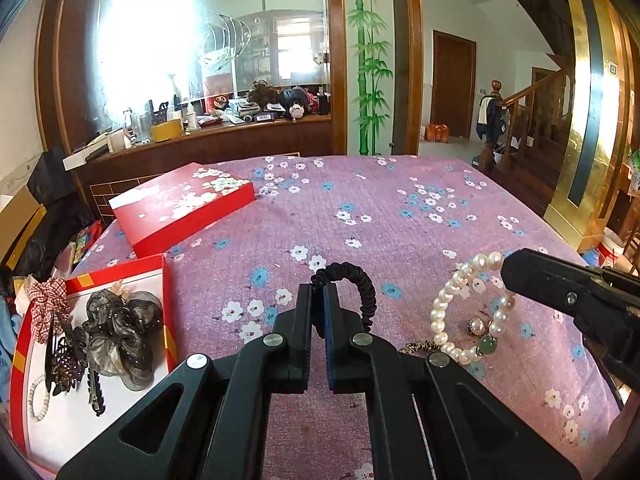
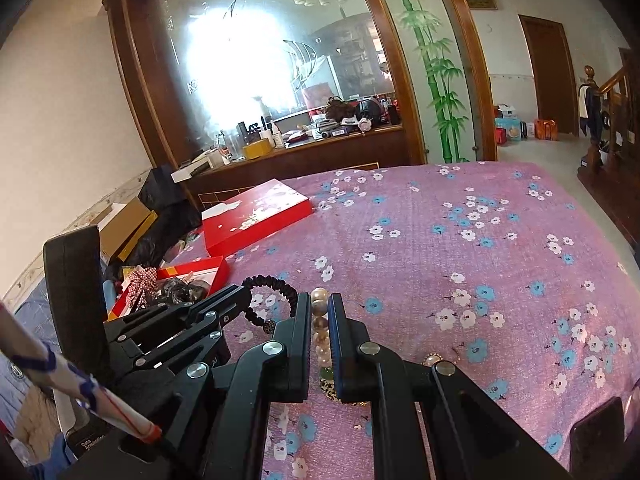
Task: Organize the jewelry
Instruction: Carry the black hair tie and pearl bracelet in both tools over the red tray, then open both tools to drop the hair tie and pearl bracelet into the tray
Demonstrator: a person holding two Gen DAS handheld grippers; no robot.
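My left gripper is shut on a black beaded bracelet, which loops up and right from the fingertips above the purple floral cloth. It also shows in the right wrist view. My right gripper is shut on a pearl bracelet with a green bead; in the left wrist view the pearl bracelet hangs from that gripper. An open red box at left holds hair scrunchies, a claw clip and a white bead bracelet.
A pearl earring and a leopard-pattern band lie on the cloth under the pearl bracelet. The red floral box lid lies at far left. A cluttered wooden counter stands behind the table.
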